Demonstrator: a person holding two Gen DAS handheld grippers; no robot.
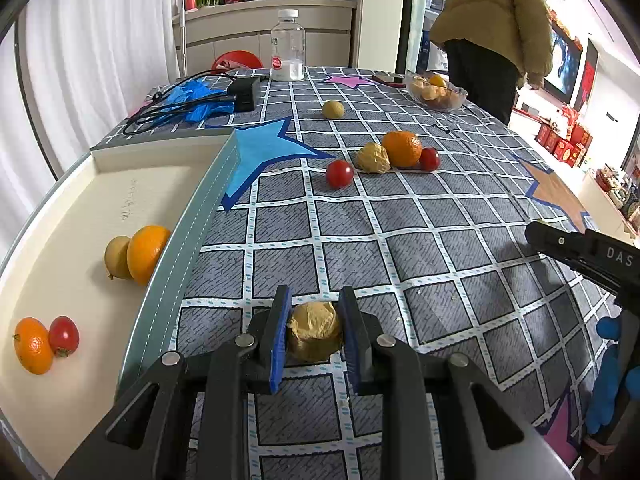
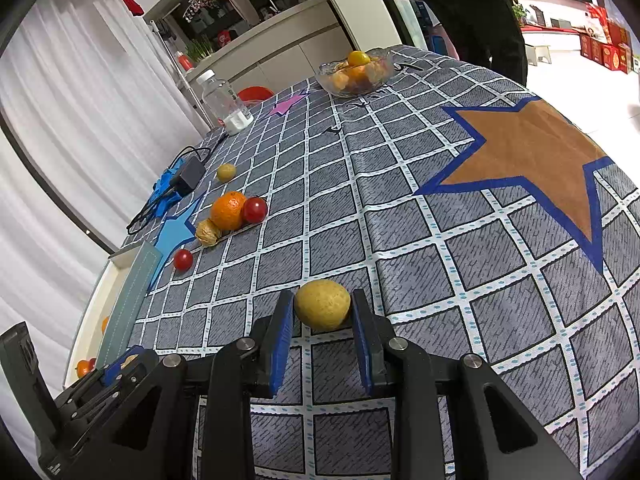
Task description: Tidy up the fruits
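White curtains hang along the far side, with a cream cabinet and shelves of plants behind, and a person in a tan puffer jacket stands at the tabletop's far end. Grey grid-patterned cloth with coloured stars covers the tabletop.

Left tool: blue pads clenched on a crinkled tan husked fruit, held just above the cloth. Beside it on its left lies a cream tray with a grey-green rim, holding two oranges, a yellow-green fruit and a cherry tomato in two touching pairs.

Right tool: pads closed against a smooth yellow round fruit, low over the cloth.

Ahead of the left tool, loose on the cloth: a cherry tomato, then a cluster of a second husked fruit, an orange and another tomato, touching one another; farther on, a small yellow fruit alone.

At the far edge: a clear plastic bottle, a glass bowl of fruit, a black charger with cables, and blue gloves.
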